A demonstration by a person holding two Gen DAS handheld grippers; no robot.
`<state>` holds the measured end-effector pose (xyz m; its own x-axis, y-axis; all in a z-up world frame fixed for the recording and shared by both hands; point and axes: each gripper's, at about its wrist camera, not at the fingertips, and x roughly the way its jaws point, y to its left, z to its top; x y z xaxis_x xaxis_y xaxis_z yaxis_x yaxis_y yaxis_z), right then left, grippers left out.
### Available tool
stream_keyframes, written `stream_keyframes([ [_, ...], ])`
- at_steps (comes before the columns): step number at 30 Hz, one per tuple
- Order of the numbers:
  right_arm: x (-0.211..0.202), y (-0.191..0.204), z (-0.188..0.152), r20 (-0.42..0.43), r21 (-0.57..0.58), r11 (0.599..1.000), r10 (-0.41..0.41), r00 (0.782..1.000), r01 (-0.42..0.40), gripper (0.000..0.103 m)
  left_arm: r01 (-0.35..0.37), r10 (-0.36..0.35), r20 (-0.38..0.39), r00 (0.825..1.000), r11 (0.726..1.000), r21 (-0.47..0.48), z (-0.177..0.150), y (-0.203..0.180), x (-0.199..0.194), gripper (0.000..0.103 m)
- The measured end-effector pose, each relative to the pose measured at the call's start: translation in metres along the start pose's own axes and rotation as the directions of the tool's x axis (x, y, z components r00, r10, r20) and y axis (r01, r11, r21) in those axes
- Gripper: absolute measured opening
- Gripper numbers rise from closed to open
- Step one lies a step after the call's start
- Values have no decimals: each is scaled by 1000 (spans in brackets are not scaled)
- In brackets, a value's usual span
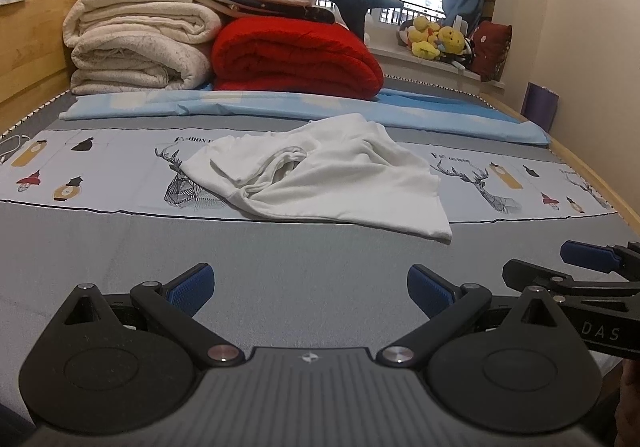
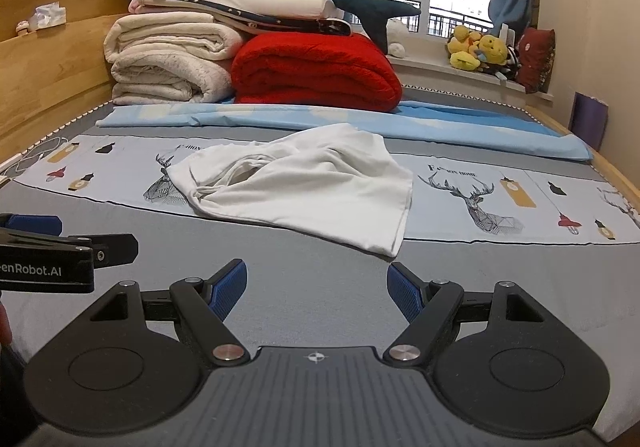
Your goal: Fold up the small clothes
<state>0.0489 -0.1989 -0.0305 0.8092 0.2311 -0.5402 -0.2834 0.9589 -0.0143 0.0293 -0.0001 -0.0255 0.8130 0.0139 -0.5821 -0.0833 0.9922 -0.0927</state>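
Note:
A small white garment (image 1: 328,175) lies crumpled on the bed, on a pale printed sheet with deer drawings; it also shows in the right wrist view (image 2: 304,187). My left gripper (image 1: 310,293) is open and empty, low over the grey mattress in front of the garment. My right gripper (image 2: 316,293) is open and empty, also short of the garment's near corner. The right gripper's blue fingers (image 1: 588,257) show at the right edge of the left wrist view. The left gripper's finger (image 2: 36,225) shows at the left edge of the right wrist view.
A red folded blanket (image 1: 296,57) and a stack of cream blankets (image 1: 140,47) stand at the head of the bed. A folded light blue sheet (image 1: 280,109) lies behind the garment. The wooden bed frame (image 1: 28,47) runs along the left. Plush toys (image 1: 436,37) sit on the windowsill.

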Motion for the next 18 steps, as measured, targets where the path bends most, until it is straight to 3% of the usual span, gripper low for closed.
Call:
stream_keyframes([
  [18,0,2,0,1,-10,1000,1,1000,-1,78,-3,3,-10,1000,1000,-2,0,1,2,103],
])
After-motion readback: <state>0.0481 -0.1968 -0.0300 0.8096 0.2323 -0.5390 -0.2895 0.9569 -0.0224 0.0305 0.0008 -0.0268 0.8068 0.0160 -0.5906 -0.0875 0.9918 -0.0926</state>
